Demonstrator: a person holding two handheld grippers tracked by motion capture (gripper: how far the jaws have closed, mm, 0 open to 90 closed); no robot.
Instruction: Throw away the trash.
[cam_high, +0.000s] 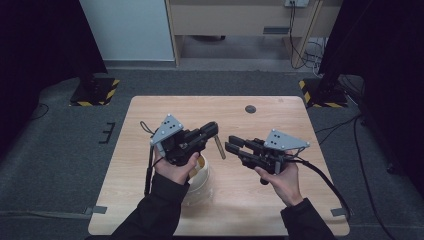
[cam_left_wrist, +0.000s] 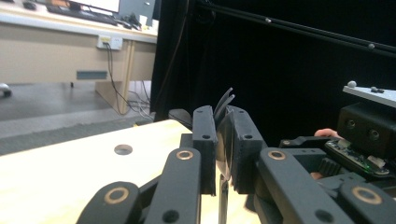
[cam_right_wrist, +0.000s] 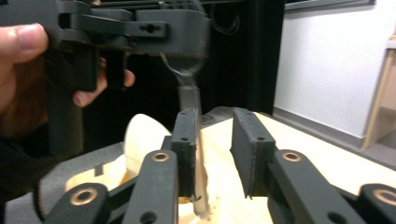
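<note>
Your left gripper (cam_high: 212, 131) is held above the middle of the bench (cam_high: 260, 200), jaws closed on a fork (cam_high: 220, 148). In the left gripper view the fork's tines (cam_left_wrist: 225, 100) stick up past the jaw tips and the flat metal is pinched between both jaws. In the high view the handle hangs down from the jaws toward the bench top, tilted slightly.

Your right gripper (cam_high: 233, 143) sits just beside that handle, pointing left at it, jaws parted to a medium gap. In the right gripper view the fork handle (cam_right_wrist: 191, 100) runs down in front of the left-hand jaw; whether it touches that jaw can't be told.

A cream-coloured container (cam_high: 200, 177) stands near the bench's front edge, left of centre, partly under your left hand (cam_high: 175, 167). A small dark round disc (cam_high: 250, 109) lies near the far edge
</note>
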